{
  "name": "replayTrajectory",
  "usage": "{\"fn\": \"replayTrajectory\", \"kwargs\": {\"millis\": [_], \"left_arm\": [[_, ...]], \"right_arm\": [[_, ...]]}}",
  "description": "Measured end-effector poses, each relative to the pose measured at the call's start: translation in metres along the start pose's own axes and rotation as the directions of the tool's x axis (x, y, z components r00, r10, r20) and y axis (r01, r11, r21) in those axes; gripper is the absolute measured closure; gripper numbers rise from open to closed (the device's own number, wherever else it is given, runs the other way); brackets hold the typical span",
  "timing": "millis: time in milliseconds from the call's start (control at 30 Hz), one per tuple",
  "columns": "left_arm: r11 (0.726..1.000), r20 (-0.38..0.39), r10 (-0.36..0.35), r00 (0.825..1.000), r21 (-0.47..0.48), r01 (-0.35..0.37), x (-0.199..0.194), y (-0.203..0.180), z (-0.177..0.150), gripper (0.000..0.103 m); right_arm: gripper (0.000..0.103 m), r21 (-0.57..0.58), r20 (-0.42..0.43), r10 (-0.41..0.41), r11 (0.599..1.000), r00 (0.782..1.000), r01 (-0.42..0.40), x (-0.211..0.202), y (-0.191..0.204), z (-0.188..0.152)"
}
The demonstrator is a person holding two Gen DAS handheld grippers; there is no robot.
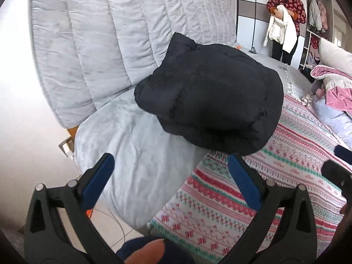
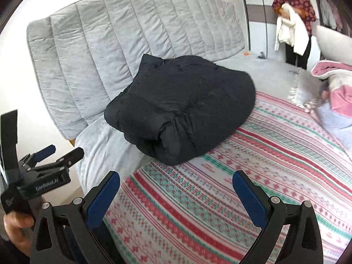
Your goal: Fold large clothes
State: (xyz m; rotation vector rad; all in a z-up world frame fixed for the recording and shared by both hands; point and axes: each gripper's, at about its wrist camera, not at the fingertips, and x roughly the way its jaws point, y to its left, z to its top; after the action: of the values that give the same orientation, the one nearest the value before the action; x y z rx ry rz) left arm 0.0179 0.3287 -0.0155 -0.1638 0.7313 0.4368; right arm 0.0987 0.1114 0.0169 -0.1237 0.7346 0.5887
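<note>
Both wrist cameras look forward and down along their own fingers from beside the bed's near edge, toward the grey padded headboard (image 1: 105, 44). The left wrist view sits nearer the bed's left corner. Both views share the folded black jacket (image 1: 211, 96), close ahead, and the patterned blanket (image 2: 253, 165).
</note>
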Motion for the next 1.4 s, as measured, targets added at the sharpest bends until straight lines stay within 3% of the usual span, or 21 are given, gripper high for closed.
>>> {"fn": "replayTrajectory", "kwargs": {"millis": [200, 700, 1400], "left_arm": [[1.0, -0.041, 0.015, 0.999, 0.005, -0.014, -0.005, -0.014, -0.013, 0.0], [0.998, -0.037, -0.009, 0.999, 0.065, 0.011, -0.012, -0.058, -0.014, 0.0], [0.996, -0.038, -0.026, 0.999, 0.08, 0.029, -0.01, -0.072, -0.012, 0.0]], "right_arm": [[0.0, -0.021, 0.045, -0.032, 0.999, 0.998, 0.033, -0.023, -0.003, -0.016], [0.0, 0.005, 0.053, -0.052, 0.999, 0.997, 0.052, -0.032, -0.019, -0.019], [0.0, 0.007, 0.043, -0.07, 0.998, 0.997, 0.07, -0.027, -0.022, -0.019]]}}
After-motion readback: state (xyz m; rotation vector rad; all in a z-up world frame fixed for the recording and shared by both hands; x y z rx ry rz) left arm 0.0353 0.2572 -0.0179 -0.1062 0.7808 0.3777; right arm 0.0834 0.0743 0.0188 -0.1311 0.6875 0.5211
